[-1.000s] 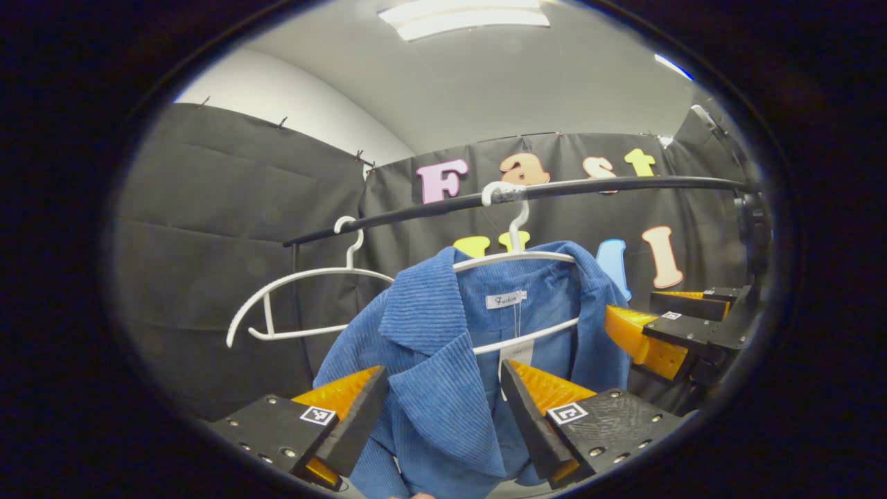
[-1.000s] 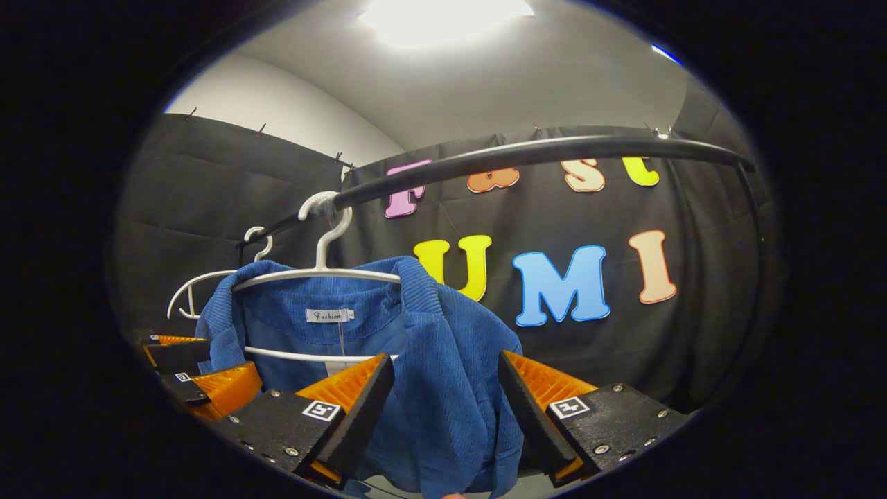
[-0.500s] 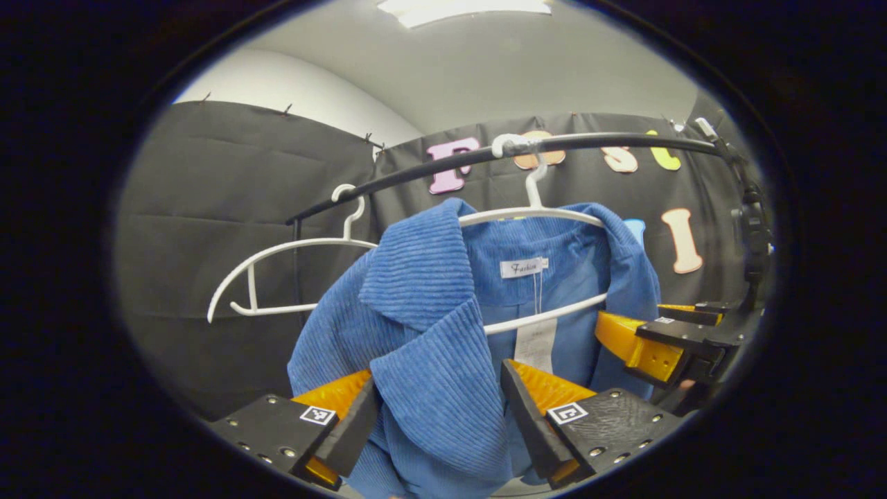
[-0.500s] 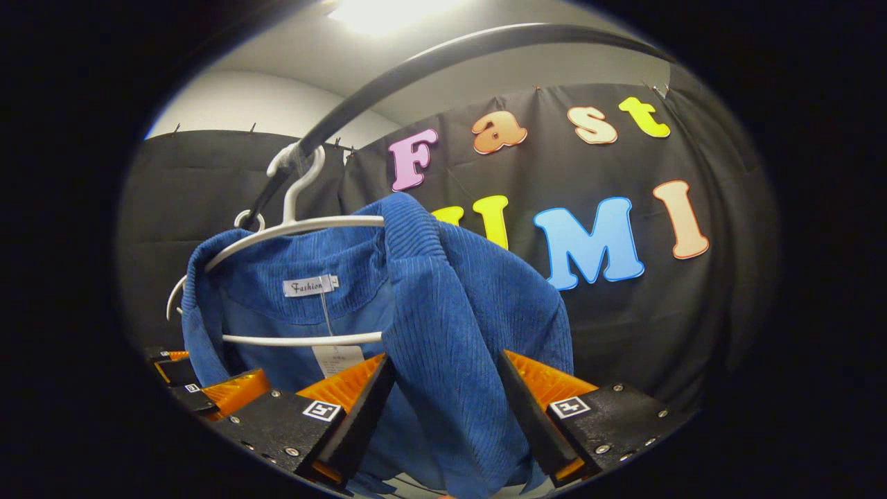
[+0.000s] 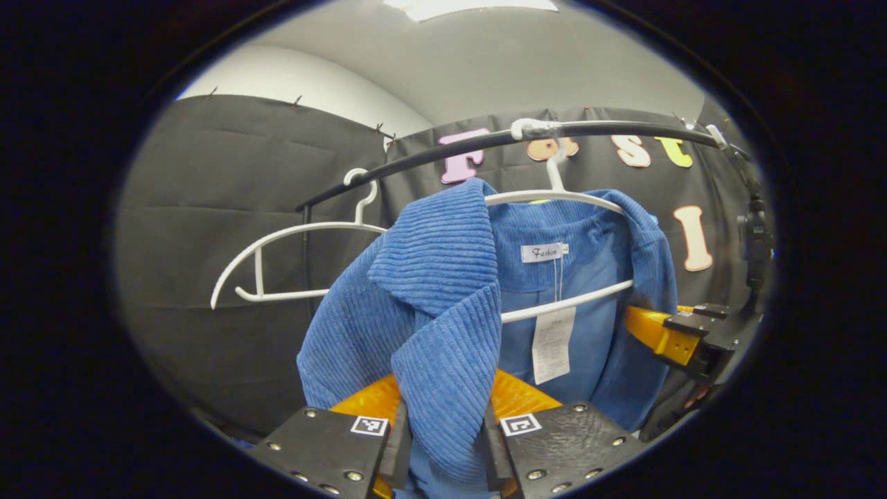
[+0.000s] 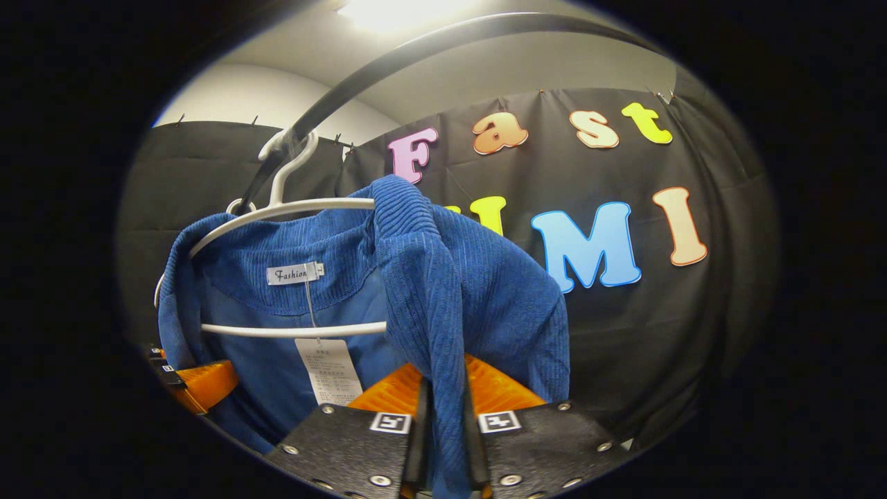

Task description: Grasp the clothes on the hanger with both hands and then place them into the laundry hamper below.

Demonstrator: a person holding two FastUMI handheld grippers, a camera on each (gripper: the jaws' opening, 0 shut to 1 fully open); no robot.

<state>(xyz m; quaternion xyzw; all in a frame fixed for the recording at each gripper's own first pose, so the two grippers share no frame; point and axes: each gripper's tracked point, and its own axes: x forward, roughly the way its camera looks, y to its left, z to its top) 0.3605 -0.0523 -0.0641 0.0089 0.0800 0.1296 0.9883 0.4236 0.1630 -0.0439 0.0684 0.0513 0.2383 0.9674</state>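
A blue corduroy jacket (image 5: pixel 443 291) hangs open on a white hanger (image 5: pixel 554 201), whose hook sits over a black rail (image 5: pixel 624 129) near the top of the booth. The left tongs (image 5: pixel 443 443) are clamped on the jacket's left front lapel, the cloth pinched between both fingers. The right tongs (image 6: pixel 443 443) are clamped on the opposite front edge in the same way. The jacket rises up and forward from each pair of tongs, its shoulders spread sideways along the hanger, so both hands sit below it, one on each side and about equally near. Getting it free likely means lifting the shoulders clear of the hanger's ends. A second, bare hanger (image 5: pixel 277 256) hangs farther along the rail.
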